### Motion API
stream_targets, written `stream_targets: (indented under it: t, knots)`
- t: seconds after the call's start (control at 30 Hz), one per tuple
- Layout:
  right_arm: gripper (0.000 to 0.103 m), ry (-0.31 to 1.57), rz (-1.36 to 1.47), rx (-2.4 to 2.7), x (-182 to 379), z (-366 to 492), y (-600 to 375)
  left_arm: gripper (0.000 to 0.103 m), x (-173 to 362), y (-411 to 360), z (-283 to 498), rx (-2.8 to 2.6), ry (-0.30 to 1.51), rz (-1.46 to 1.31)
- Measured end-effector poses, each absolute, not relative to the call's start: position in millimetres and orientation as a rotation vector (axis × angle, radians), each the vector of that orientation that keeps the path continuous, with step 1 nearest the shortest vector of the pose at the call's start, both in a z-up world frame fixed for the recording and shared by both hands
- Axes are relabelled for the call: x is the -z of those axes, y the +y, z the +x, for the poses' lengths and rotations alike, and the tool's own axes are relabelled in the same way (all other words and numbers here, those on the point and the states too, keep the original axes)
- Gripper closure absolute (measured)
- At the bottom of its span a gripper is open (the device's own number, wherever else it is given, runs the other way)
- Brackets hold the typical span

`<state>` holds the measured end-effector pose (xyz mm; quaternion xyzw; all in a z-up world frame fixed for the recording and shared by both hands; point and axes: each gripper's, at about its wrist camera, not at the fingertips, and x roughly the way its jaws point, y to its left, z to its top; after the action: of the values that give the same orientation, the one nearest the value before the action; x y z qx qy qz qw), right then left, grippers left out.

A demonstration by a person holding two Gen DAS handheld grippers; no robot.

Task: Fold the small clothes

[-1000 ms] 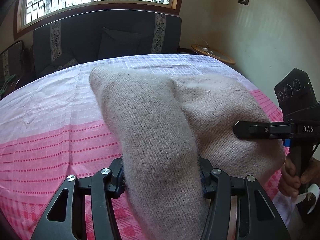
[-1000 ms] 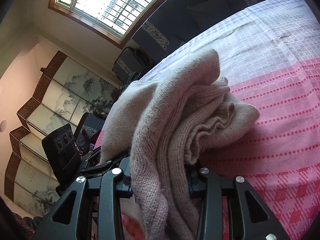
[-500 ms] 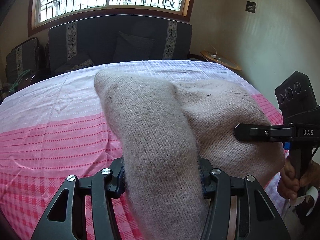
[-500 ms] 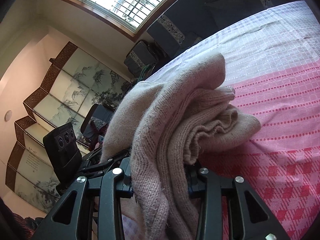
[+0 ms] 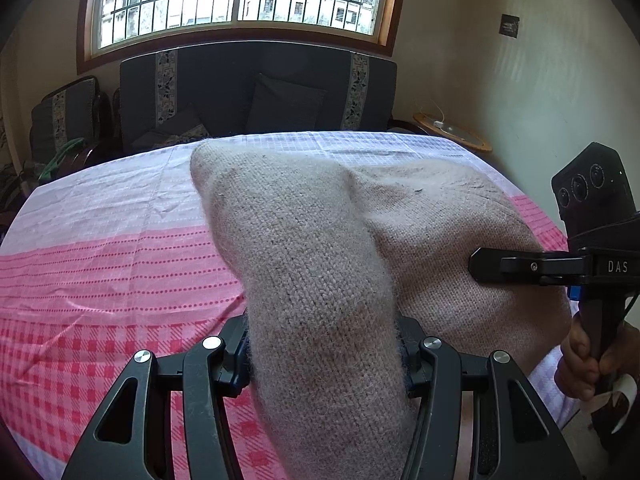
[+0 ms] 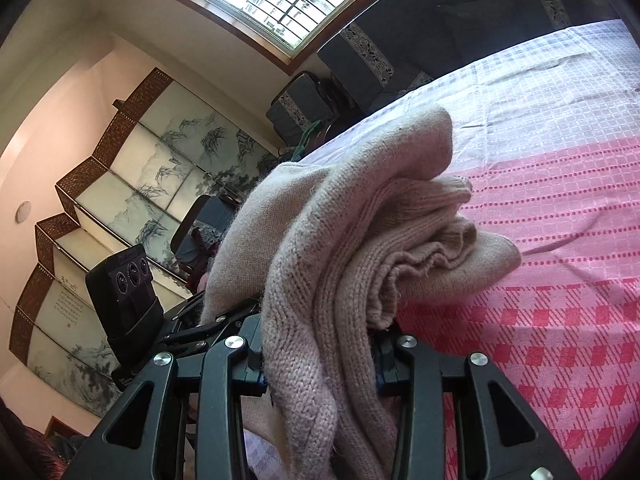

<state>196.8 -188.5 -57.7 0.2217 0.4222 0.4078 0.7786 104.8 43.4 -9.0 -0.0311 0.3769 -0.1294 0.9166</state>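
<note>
Two hand-held grippers, left and right, pinch one beige knit sweater.

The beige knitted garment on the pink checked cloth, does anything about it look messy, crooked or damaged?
No damage shows, but the beige knitted garment is bunched, not flat. The right gripper and the left gripper each pinch a thick wad of it, and in the right wrist view its layers pile unevenly, with a ribbed edge sticking out over the pink checked cloth.

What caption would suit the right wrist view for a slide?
Right gripper shut on a bunched beige knit garment above the pink checked cloth, left gripper alongside.
</note>
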Motion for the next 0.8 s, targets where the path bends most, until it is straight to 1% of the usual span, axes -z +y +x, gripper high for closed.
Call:
stream_targets:
  t: [0.8]
  knots:
    - [0.069,0.908,0.427,-0.879,55,177,-166,0.048,14,54,51,0.231,0.749,-0.007]
